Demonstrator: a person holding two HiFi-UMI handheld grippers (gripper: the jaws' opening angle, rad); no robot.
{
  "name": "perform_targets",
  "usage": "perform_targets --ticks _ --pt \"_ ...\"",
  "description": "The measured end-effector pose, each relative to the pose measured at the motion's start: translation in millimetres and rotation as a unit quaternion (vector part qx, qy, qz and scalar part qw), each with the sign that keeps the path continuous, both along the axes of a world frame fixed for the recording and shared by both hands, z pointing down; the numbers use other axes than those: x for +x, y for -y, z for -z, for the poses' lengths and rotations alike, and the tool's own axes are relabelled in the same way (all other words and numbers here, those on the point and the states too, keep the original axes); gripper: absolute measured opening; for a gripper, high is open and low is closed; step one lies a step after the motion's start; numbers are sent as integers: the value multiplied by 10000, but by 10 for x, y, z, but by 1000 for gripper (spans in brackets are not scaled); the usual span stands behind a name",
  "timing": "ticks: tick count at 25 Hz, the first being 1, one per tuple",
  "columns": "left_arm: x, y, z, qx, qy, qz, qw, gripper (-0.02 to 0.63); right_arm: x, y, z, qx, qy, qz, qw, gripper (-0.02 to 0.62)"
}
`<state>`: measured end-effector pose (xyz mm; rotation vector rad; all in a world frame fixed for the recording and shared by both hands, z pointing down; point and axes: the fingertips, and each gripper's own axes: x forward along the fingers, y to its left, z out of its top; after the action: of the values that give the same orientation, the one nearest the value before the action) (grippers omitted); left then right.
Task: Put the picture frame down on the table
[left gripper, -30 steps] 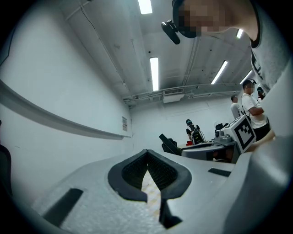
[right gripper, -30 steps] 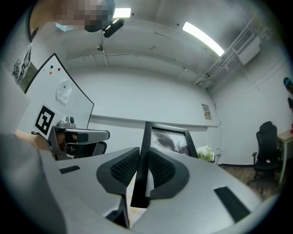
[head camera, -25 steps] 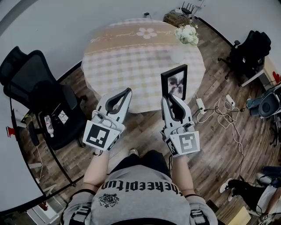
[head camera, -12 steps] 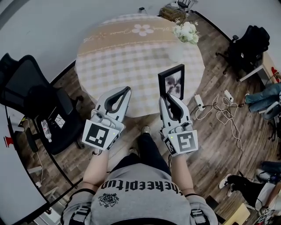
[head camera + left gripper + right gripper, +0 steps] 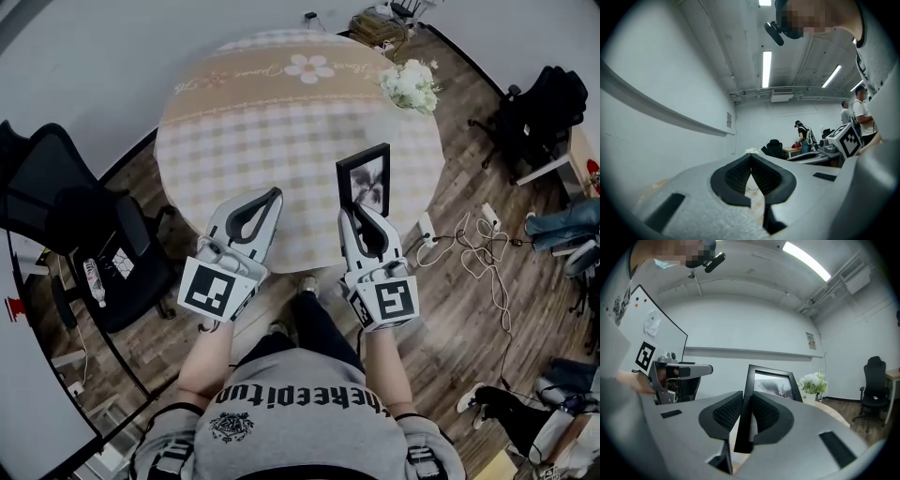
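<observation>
Because the frame [image 5: 365, 185] must not drop, the right gripper [image 5: 362, 216] pinches its lower part tight and holds it standing up in the air, over the near edge of the table [image 5: 281, 122]. The left gripper [image 5: 270, 197] hangs to its left, jaws pressed together on nothing. Flowers [image 5: 410, 84] sit at the far right, so the bare middle looks like a safe spot to lay it.

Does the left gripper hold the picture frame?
No, the left gripper is shut with nothing between its jaws; the picture frame is clamped in the right gripper.
</observation>
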<state>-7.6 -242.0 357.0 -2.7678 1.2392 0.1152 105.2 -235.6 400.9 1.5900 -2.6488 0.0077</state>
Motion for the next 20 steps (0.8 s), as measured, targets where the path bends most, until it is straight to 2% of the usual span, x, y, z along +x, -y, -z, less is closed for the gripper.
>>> perform_targets --ticks 7,20 --pt "177 552 -73 -274 17 131 9995 15 199 593 -302 -548 -7 79 9985 67" --pt "32 687 -419 -660 61 347 9972 15 87 738 -1198 -1457 -172 184 9890 67"
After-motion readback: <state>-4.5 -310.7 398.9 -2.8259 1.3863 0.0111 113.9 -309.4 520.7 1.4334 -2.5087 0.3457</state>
